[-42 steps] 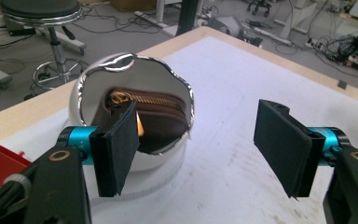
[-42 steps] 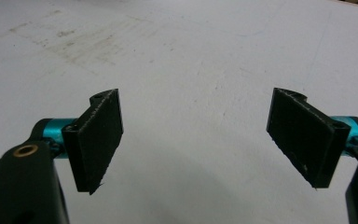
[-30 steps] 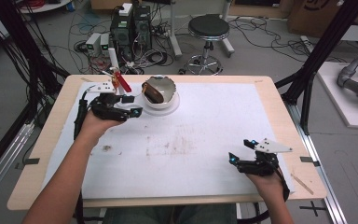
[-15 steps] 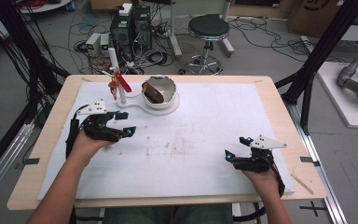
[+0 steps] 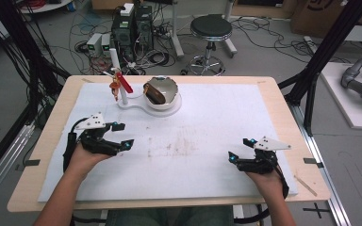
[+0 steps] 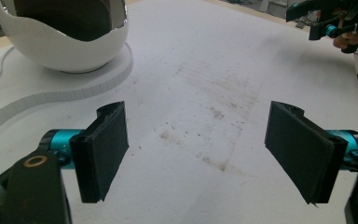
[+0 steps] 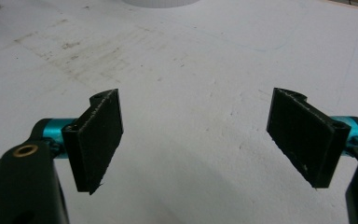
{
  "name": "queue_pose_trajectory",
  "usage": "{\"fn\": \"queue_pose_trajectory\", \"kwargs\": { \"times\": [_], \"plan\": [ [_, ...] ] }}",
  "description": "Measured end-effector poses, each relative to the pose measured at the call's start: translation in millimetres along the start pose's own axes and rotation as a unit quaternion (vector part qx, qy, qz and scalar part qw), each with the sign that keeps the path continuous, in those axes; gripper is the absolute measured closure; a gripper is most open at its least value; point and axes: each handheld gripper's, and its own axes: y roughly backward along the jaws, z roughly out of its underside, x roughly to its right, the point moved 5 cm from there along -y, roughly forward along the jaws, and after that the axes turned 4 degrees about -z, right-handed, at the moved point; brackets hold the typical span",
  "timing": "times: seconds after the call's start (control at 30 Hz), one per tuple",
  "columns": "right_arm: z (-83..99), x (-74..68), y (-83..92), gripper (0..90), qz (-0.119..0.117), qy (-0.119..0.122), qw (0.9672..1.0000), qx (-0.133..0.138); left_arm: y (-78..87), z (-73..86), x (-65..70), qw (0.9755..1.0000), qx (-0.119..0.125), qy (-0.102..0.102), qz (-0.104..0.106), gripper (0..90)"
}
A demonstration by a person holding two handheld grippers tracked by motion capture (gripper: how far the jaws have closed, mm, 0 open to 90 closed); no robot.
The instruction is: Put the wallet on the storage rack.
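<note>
The white bowl (image 5: pixel 160 92) sits at the table's far edge on its white stand (image 5: pixel 141 104), up and right of the left gripper (image 5: pixel 121 135), the nearer of the 2 (jaws just opening, empty). The right gripper (image 5: pixel 240 149), well apart, is spread and empty too.

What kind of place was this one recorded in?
Probably a robotics lab: computers with tangled cables on the floor, a black frame around the table, and a robot arm lying at right.
</note>
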Motion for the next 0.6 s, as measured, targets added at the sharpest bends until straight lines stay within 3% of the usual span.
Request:
{"fn": "queue_pose_trajectory", "kwargs": {
  "times": [0.3,0.6],
  "plan": [
    [1.9,6.1,-0.2,18.5,0.001,0.001,1.0000,0.000,4.3,8.2,-2.4,0.9999,-0.005,0.003,-0.011,20.9],
    [0.3,1.9,-1.3,18.5,0.000,0.003,1.0000,-0.003,6.8,9.0,-4.1,0.9999,-0.001,0.003,-0.013,20.9]
  ]
}}
